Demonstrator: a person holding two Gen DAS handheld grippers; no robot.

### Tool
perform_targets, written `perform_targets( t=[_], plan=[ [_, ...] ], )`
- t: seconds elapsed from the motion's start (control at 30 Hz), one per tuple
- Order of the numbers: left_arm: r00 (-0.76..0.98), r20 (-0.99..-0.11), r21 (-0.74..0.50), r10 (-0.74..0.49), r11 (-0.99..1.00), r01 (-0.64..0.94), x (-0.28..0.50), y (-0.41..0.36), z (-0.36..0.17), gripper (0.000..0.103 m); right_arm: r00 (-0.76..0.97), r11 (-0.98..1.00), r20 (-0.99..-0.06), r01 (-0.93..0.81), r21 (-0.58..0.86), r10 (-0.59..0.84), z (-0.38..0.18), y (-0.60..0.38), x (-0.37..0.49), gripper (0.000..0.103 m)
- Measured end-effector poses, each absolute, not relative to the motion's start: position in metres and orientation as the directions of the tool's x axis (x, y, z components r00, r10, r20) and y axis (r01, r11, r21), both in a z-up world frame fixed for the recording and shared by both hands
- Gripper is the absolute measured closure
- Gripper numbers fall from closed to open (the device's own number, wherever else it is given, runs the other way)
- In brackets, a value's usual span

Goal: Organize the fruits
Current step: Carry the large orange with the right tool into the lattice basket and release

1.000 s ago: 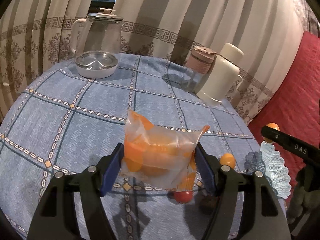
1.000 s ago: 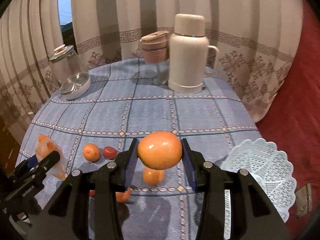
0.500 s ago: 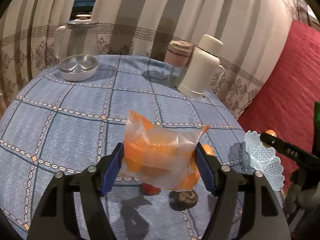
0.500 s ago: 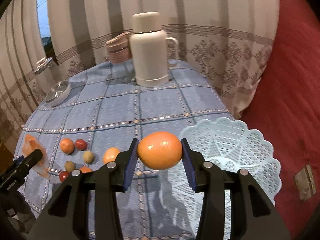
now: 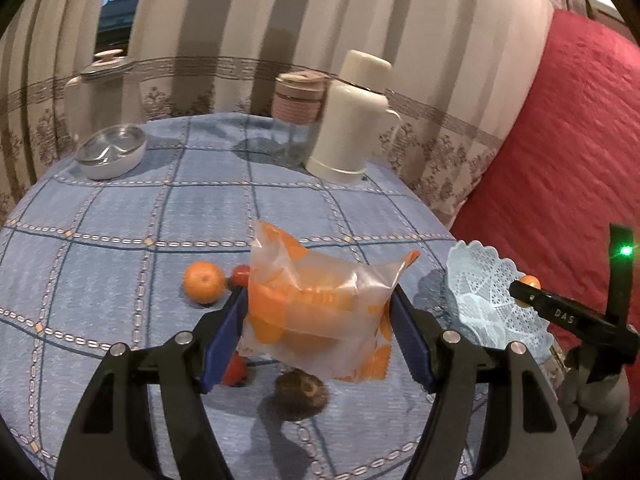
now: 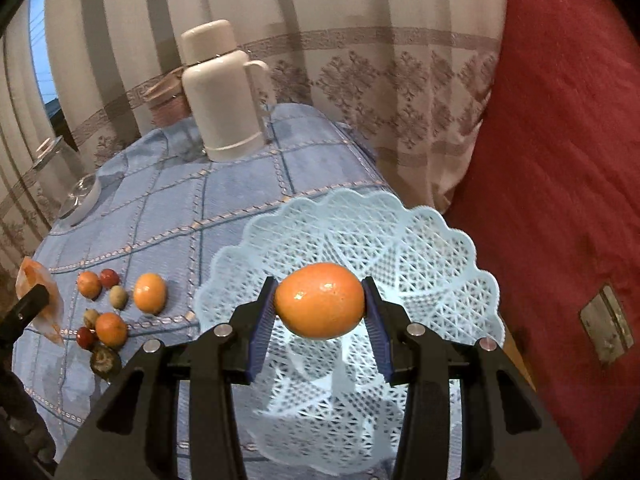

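My right gripper is shut on a large orange, held over the middle of a pale blue lattice basket at the table's right edge. My left gripper is shut on a clear plastic bag with orange pieces inside, lifted above the blue checked tablecloth. Loose fruit lies on the cloth to the left of the basket: several oranges, small red fruits and brownish ones. In the left wrist view an orange lies just left of the bag, and the basket stands at the right.
A cream thermos jug and a pink-lidded jar stand at the back of the table. A white lidded dish and a glass jar are at the back left. Striped curtains hang behind. A red quilted surface is to the right.
My right gripper carried the orange rightward from over the loose fruit to above the basket. My left gripper with the bag also shifted right, bringing the basket closer in its view.
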State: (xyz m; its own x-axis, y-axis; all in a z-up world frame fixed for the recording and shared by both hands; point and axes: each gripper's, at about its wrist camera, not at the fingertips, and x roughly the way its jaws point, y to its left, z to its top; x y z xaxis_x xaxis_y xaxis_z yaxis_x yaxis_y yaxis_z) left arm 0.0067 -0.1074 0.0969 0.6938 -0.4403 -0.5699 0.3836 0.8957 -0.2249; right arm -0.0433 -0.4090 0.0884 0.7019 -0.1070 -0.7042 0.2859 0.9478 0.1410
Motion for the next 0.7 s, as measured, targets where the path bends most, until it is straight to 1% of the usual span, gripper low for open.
perform_targets(
  t=[0.27,0.53,0.7],
  plan=[
    [0.67,-0.578,-0.193,-0.466,0.876,0.443,-0.003,-0.148,0.099,0.033,0.69,0.949,-0.718,0.277,0.148,-0.089,0.075,-0.414,-0.044,0.059],
    [0.64,-0.584,-0.172,-0.499,0.847,0.503,-0.012,-0.189,0.101,0.033,0.7,0.952,-0.706,0.28,0.127,-0.111,0.07,-0.417,-0.048,0.059],
    [0.625,-0.591,-0.154,-0.509,0.832,0.533,-0.015,-0.211,0.101,0.033,0.709,0.947,-0.696,0.29,0.14,-0.114,0.068,-0.422,-0.051,0.059]
  ],
)
